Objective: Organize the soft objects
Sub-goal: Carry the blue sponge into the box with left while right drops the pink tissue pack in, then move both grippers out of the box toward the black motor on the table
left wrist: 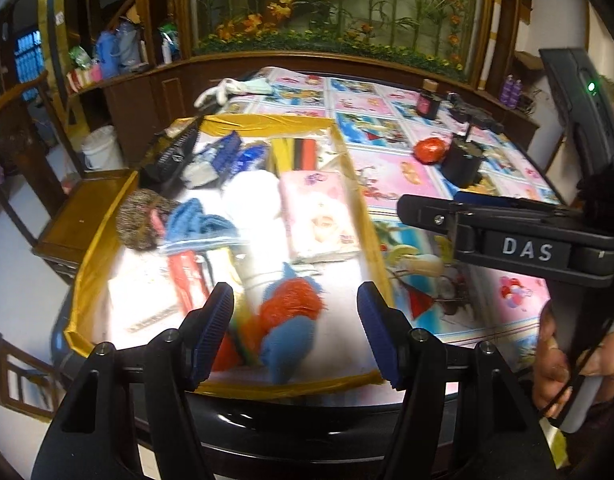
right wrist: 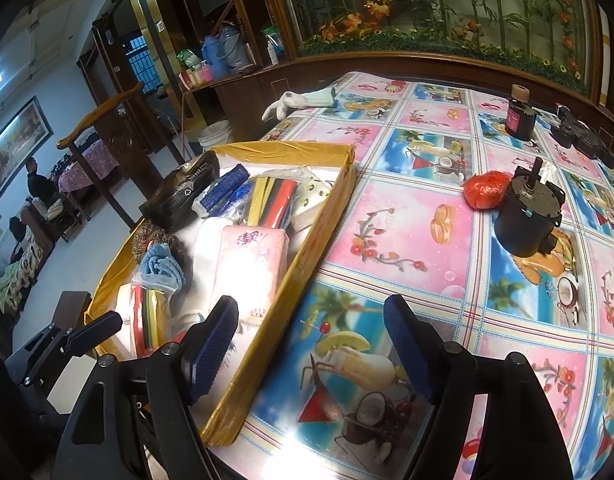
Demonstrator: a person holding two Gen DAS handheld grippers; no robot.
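Observation:
A yellow-taped cardboard box [left wrist: 367,216] [right wrist: 307,256] sits at the table's left and holds several soft things. A fuzzy orange and blue toy [left wrist: 291,320] lies at its near end. A pink tissue pack [left wrist: 315,208] [right wrist: 251,264], a blue cloth [left wrist: 195,220] [right wrist: 163,264], a brown knitted ball [left wrist: 139,216] and coloured strips [right wrist: 275,196] lie further in. My left gripper [left wrist: 295,332] is open just above the fuzzy toy. My right gripper [right wrist: 311,356] is open and empty over the box's right wall and the tablecloth; it also shows in the left wrist view [left wrist: 427,210].
On the patterned tablecloth [right wrist: 427,216] to the right are a red wrapped ball [right wrist: 487,190], a black cylindrical motor [right wrist: 527,216], a dark bottle [right wrist: 521,114] and black parts [right wrist: 583,136]. A white glove [right wrist: 299,102] lies at the far edge. A wooden chair [right wrist: 107,128] stands at left.

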